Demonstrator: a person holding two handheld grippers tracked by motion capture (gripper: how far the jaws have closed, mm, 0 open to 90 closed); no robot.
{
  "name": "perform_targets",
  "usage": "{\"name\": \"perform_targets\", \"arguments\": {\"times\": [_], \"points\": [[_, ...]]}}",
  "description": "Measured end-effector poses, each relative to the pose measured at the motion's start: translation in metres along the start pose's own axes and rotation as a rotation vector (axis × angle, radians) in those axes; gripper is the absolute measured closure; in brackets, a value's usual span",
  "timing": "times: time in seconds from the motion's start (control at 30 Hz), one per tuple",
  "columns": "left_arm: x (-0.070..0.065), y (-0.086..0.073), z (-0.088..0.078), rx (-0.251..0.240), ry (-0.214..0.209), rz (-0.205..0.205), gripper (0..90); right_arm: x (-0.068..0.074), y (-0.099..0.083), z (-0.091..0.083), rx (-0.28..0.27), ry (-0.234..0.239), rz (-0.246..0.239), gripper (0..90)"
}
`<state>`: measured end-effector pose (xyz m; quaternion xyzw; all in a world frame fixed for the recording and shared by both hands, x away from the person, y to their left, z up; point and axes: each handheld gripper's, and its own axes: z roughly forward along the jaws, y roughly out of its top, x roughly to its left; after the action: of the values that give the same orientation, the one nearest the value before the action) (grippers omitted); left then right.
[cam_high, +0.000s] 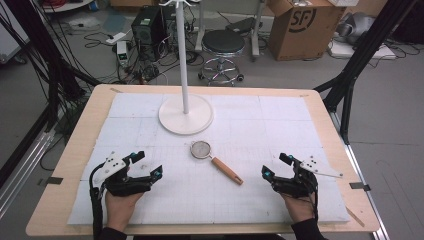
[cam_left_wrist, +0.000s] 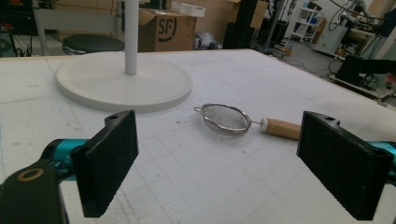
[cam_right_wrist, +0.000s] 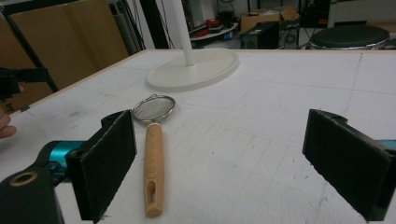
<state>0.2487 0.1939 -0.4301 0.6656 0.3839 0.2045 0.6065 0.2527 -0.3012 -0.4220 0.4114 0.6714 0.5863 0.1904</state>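
Both your left gripper (cam_high: 148, 165) and right gripper (cam_high: 276, 166) gape wide, holding nothing; pinch the small round steel-mesh strainer with its light wooden handle (cam_high: 217, 162) carelessly and that rounded handle may roll away.

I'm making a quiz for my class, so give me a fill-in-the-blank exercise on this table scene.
1. The strainer has a handle made of ____.
2. Both the left gripper and the right gripper have their jaws ____.
3. The white stand has a base shaped like a ____.

Missing words: wood; open; disc
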Motion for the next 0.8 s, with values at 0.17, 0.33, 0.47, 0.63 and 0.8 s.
{"name": "perform_targets", "arguments": {"times": [0.17, 0.33, 0.47, 0.63, 0.8], "points": [[0.0, 0.0001, 0.0001, 0.004, 0.002, 0.004, 13.1, -0.0003, 0.0001, -0.0002, -0.003, 0.002, 0.0, 8.9], [-0.0001, 0.0, 0.0001, 0.002, 0.002, 0.004, 13.1, -0.0002, 0.0002, -0.0001, -0.005, 0.004, -0.004, 10.3], [-0.0004, -0.0001, 0.0005, 0.005, 0.005, 0.004, 13.1, 0.0001, 0.0002, -0.0008, -0.002, 0.011, -0.002, 13.7], [-0.0004, -0.0003, 0.0007, 0.006, 0.005, 0.003, 13.2, 0.0015, 0.0004, -0.0004, 0.0, 0.032, 0.005, 36.3], [-0.0005, -0.0003, 0.0009, 0.007, 0.004, 0.003, 13.2, 0.0045, 0.0007, 0.0032, 0.031, 0.107, 0.005, 64.9]]}}
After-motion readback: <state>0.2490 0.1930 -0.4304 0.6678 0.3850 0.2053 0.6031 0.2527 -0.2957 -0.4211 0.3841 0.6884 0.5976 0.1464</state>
